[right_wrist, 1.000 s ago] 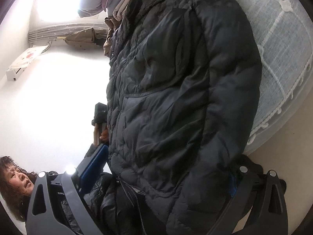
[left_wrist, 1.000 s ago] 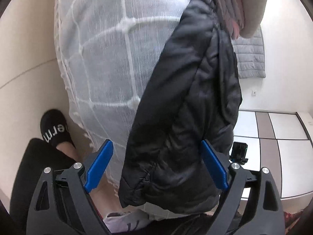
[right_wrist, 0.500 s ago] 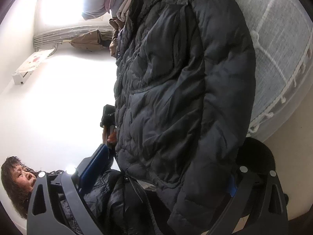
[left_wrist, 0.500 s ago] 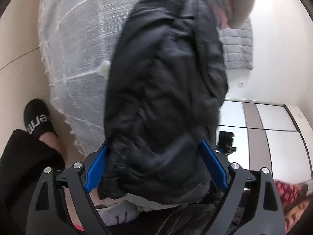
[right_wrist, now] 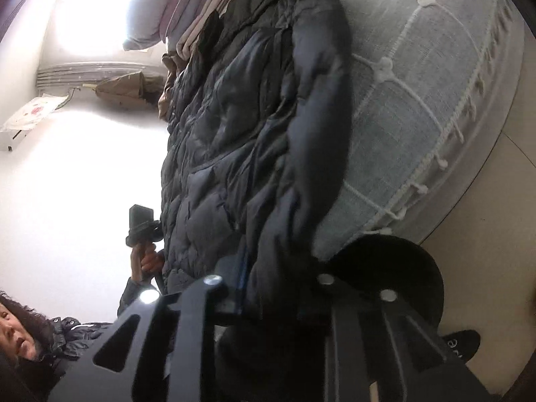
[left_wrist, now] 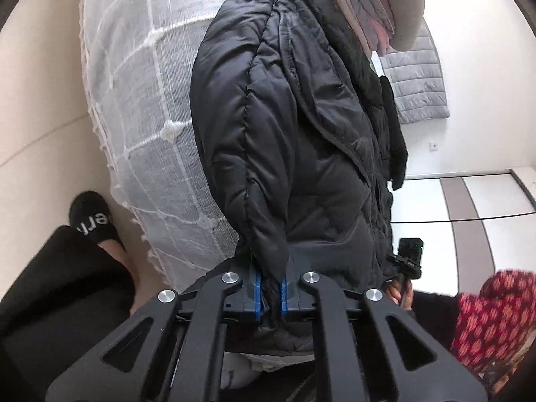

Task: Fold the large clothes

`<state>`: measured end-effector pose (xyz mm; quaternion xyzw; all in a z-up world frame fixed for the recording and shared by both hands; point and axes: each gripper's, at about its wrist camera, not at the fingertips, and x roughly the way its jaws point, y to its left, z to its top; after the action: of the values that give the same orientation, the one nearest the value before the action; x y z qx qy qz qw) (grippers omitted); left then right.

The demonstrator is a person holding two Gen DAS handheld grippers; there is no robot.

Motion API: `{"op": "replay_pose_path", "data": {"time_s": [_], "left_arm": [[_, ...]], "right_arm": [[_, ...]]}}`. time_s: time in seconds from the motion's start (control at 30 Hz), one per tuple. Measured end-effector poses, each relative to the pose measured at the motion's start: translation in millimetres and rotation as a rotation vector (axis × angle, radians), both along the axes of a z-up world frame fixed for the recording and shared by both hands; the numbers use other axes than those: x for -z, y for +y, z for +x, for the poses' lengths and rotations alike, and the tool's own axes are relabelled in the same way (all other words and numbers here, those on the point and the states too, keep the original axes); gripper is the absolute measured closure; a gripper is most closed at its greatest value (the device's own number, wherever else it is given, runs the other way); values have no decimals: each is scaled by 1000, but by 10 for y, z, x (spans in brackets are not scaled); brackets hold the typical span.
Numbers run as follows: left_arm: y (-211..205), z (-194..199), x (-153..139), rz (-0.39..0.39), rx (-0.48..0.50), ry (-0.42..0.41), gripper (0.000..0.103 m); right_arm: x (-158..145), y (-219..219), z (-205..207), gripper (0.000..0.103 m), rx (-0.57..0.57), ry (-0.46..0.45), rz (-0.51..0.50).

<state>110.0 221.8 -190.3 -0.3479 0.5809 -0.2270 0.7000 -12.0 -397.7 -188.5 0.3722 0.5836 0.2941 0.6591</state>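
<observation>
A black quilted puffer jacket (left_wrist: 294,140) lies on a bed with a white netted cover (left_wrist: 140,93). My left gripper (left_wrist: 269,289) is shut on the jacket's near edge, with the fabric pinched between the blue pads. In the right wrist view the same jacket (right_wrist: 241,154) stretches away from me, and my right gripper (right_wrist: 274,288) is shut on another part of its near edge. The right gripper's pads are mostly hidden by the dark fabric.
Folded pink and beige bedding (left_wrist: 375,3) is stacked at the far end of the bed. A person's socked foot (left_wrist: 92,222) stands on the beige floor beside the bed. Another person (right_wrist: 20,331) stands nearby holding a small camera (right_wrist: 142,222). White cupboards (left_wrist: 475,221) stand behind.
Both grippers were open around the jacket's edge and have now closed on it. The jacket edge is bunched and lifted between the pads.
</observation>
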Motion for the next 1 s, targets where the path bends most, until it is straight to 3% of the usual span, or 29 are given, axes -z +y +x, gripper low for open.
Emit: {"op": "replay_pose_path", "data": {"time_s": [0.2,0.4,0.57,0.7,0.87,1.0], "left_arm": [[19,-53,-335,72,-44,-47,96],[-39,-180,-746,66,-10,-120,97],[-106,-414,-913,69,32,-137,97],[-143,-674,-849,73,68,-122,97],[-126,-788,-448,55,79,-43,97],[-173,-799,-310,74,67,-29,97]], "right_arm": [[-232,-69,-74,91,105,-80,58],[-551,-179,-262,91,137,-153,116],[-675,-276,-535,91,155,-167,114],[-607,-383,-790,91,174,-144,112],[-248,-521,-850,91,192,-71,114],[-93,-548,-889,91,175,-46,142]]}}
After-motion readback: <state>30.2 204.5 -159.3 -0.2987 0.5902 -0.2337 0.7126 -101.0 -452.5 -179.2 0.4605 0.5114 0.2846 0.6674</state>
